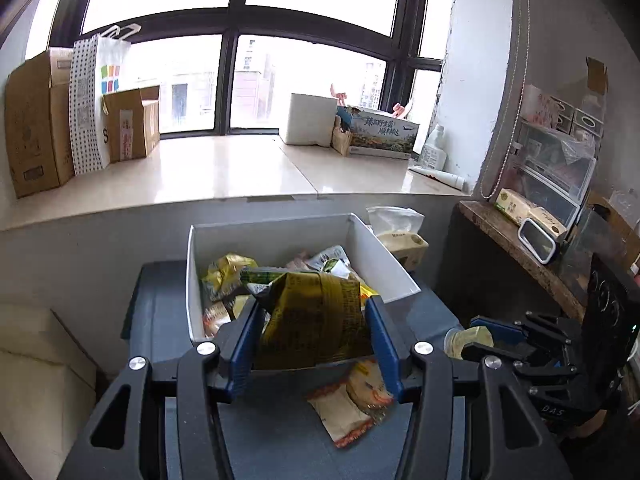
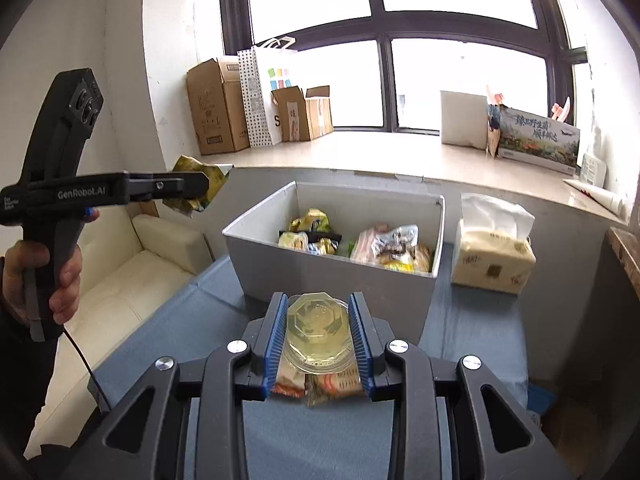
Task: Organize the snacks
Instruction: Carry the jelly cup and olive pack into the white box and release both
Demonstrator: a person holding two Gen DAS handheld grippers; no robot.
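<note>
Holding a crinkly yellow and green snack bag (image 1: 316,320) between their blue pads, the left tongs (image 1: 316,332) are clenched on it and keep it up in the air. In the right wrist view the same bag (image 2: 200,184) sticks out of the left tongs (image 2: 188,194), well above the blue cloth-covered table (image 2: 168,332), and a person's hand (image 2: 60,276) grips the black handle. The right tongs (image 2: 320,340) are clenched on a small clear plastic cup of yellow jelly (image 2: 318,328), with one blue pad pressing on each side of it. The jelly cup (image 1: 470,342) also shows in the left wrist view, in the right tongs (image 1: 480,340) at the right edge. A white square plastic bin (image 2: 332,264) sits on the table just past both tongs. It has many shiny snack packs (image 2: 360,246) inside, yellow ones on the left and pink and silver ones on the right. Two flat orange and white snack packets (image 1: 352,404) lie on the table in front of the bin, below the tongs. A soft pack of tissues (image 2: 494,260) stands just to the right of the bin. Behind the table runs a wide pale window ledge (image 1: 200,176) with brown cardboard boxes (image 1: 36,124) on its left end.
</note>
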